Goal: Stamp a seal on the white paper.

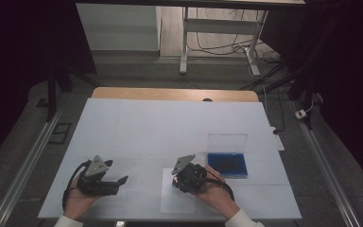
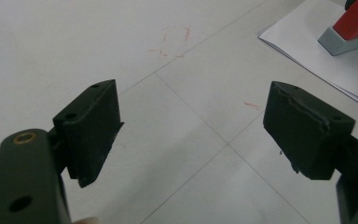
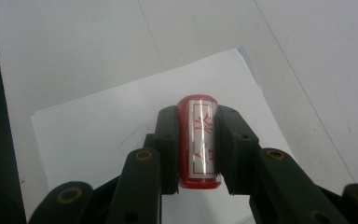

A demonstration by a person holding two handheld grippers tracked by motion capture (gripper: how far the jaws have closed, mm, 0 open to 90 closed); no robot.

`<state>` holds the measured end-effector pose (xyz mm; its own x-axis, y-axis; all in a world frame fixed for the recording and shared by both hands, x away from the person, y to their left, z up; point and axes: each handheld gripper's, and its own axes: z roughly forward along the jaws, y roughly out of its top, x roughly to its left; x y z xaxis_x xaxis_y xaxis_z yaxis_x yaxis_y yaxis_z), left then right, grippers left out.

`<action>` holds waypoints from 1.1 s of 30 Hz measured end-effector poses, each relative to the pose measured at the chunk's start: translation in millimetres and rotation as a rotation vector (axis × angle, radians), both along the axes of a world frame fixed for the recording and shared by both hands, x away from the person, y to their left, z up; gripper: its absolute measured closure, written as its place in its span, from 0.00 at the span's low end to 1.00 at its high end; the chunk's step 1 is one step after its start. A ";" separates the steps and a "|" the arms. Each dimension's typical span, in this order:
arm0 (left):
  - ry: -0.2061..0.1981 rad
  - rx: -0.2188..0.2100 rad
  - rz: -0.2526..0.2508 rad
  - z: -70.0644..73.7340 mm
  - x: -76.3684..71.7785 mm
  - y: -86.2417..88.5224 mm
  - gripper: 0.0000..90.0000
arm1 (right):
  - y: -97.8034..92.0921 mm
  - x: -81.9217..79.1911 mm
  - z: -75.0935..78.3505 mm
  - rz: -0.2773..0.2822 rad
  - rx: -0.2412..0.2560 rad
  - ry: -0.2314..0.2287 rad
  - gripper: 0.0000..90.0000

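Observation:
A red cylindrical stamp [image 3: 200,149] with a silver label bearing red characters is clamped between the jaws of my right gripper [image 3: 198,119], which is shut on it. The stamp is held over a white sheet of paper [image 3: 98,135] near the table's front edge, where the right gripper [image 1: 183,179] sits in a hand above the paper [image 1: 177,203]. In the left gripper view the stamp's red body and grey base [image 2: 349,28] rest on the paper's corner [image 2: 307,46]. My left gripper [image 2: 191,116] is open, jaws wide apart with nothing between them, at the front left [image 1: 118,183].
A blue ink pad [image 1: 227,164] with its clear lid [image 1: 227,141] standing upright lies to the right of the right gripper. The white table cover [image 1: 160,123] shows faint red marks [image 2: 172,44]. A desk frame and cables stand beyond the table's far edge.

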<state>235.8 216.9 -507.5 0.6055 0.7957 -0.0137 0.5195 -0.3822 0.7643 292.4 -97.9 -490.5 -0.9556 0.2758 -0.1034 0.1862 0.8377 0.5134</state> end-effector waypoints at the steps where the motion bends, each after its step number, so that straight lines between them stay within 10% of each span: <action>1: -0.001 0.000 0.001 0.0 0.2 0.3 0.21 | 0.5 -0.7 0.5 -0.002 -0.002 -0.001 0.78; 15: 0.000 0.004 0.005 -0.8 0.6 1.1 0.21 | -20.7 -7.7 44.3 -0.011 0.180 -0.030 0.78; 33: -0.001 -0.002 0.007 -0.1 0.4 1.4 0.21 | -52.0 1.2 65.1 -0.074 0.269 -0.056 0.78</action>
<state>236.2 218.4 -507.6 0.5999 0.8000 -0.0147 0.5214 -0.3769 0.7656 293.6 -149.9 -425.3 -0.9267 0.3695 -0.0688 0.2072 0.6548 0.7269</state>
